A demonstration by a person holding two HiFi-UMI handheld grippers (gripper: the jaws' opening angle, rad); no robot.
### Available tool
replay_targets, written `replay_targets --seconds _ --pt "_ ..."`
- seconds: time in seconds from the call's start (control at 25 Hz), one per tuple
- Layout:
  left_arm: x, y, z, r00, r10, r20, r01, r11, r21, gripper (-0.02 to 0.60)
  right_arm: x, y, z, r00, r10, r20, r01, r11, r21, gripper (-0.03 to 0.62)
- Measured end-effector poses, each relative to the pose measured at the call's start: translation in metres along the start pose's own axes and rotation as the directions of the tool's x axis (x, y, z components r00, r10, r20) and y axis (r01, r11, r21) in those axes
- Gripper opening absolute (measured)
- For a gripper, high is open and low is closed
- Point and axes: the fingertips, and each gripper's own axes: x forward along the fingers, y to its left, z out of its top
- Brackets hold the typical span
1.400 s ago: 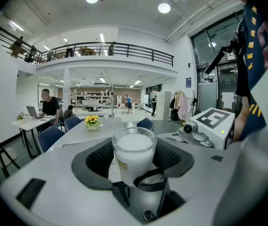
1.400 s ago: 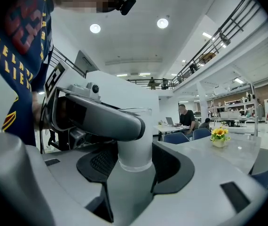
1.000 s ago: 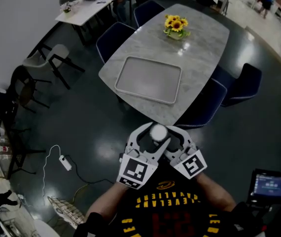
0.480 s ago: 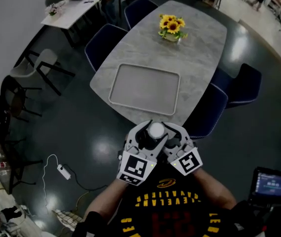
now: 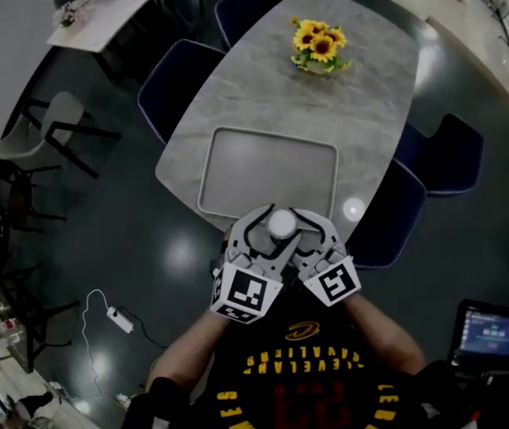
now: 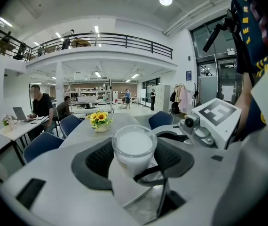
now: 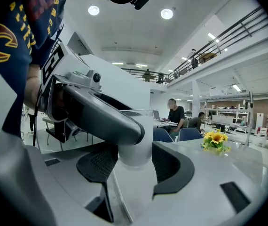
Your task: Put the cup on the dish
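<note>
1. Two grippers meet close in front of the person's chest, the left gripper (image 5: 268, 235) and the right gripper (image 5: 301, 233), their marker cubes side by side.
2. Both pinch the same cup (image 5: 283, 223). In the left gripper view the dark pads (image 6: 95, 159) flank the cup (image 6: 134, 147), which is upright and white at the top. In the right gripper view the cup (image 7: 135, 147) sits between the pads, with one jaw of the left gripper crossing in front of it.
3. From the head view the held cup shows over the near rim of the dish (image 5: 208, 175), a grey rectangular tray lying bare on the marble table (image 5: 375, 105).
4. Farther along the table stands a pot of sunflowers (image 5: 320, 45).
5. Blue chairs (image 5: 170, 79) ring the table.
</note>
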Motion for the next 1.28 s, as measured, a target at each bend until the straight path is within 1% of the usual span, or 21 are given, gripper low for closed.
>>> replay_targets --seconds 0.24,0.44,0.68,1.04,1.28 --pt "0.035 0.034 -0.024 0.999 -0.021 -0.029 0.022 0.999 0.034 0.267 0.038 -0.026 -0.031 0.996 -0.024 -0.083 0.025 1.0 0.007 0.224" --pt "0.057 0.054 -0.041 0.998 -0.043 -0.051 0.045 0.999 0.029 0.267 0.06 -0.042 -0.052 0.99 -0.039 -0.132 0.041 0.999 0.012 0.224" --pt "0.076 0.068 -0.063 0.993 -0.059 -0.102 0.063 0.997 0.038 0.268 0.078 -0.052 -0.077 0.982 -0.055 -0.179 0.06 0.998 0.024 0.224" --pt "0.101 0.083 -0.093 0.983 -0.069 -0.171 0.081 0.995 0.06 0.268 0.098 -0.063 -0.112 0.961 -0.064 -0.269 0.073 0.997 0.023 0.224" --pt "0.117 0.094 -0.111 0.975 -0.073 -0.21 0.086 0.995 0.054 0.268 0.111 -0.07 -0.134 0.949 -0.059 -0.31 0.073 0.997 0.033 0.224"
